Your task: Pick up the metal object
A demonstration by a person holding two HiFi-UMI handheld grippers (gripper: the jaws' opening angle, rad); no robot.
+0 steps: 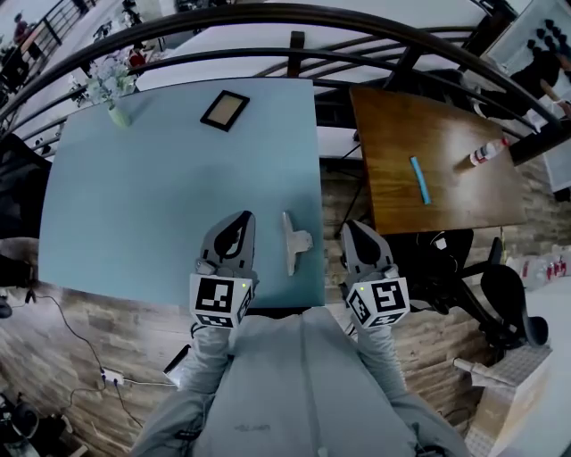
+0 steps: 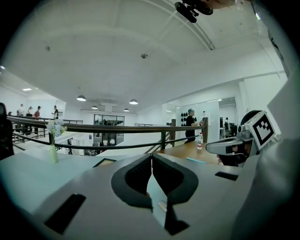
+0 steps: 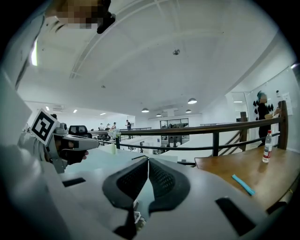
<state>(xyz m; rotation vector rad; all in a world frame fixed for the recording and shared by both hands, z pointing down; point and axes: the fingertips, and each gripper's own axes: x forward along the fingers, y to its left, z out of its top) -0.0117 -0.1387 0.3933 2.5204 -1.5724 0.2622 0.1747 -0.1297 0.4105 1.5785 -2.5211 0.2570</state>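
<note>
One metal object [image 1: 293, 241], flat on the pale blue worktop [image 1: 134, 196] near its front right corner, with the long bar running away from the person and a short tab sticking out to the right. Touched by neither gripper.

Two grippers, one on either side of it. Left gripper [image 1: 241, 216] over the blue worktop, just left of the metal object and apart from it. Right gripper [image 1: 351, 226] past the worktop's right edge, above the wood-patterned floor [image 1: 89, 321]. Both pointing forward, close to level. Jaws of the left gripper together, tips meeting, nothing clamped. Jaws of the right gripper likewise closed on nothing. Two marker cubes, one at the back of each gripper: [image 1: 220, 301] and [image 1: 378, 303].

Also on the blue worktop: one dark picture frame [image 1: 224, 110] lying flat towards the far edge, and one vase of flowers [image 1: 116, 107] at the far left corner.

To the right, apart from the blue one, one brown wooden worktop [image 1: 446, 178], carrying one blue strip [image 1: 420, 179] and one bottle [image 1: 488, 153], seen standing upright in the right gripper view. Beyond both, a dark curved railing [image 1: 268, 13].
</note>
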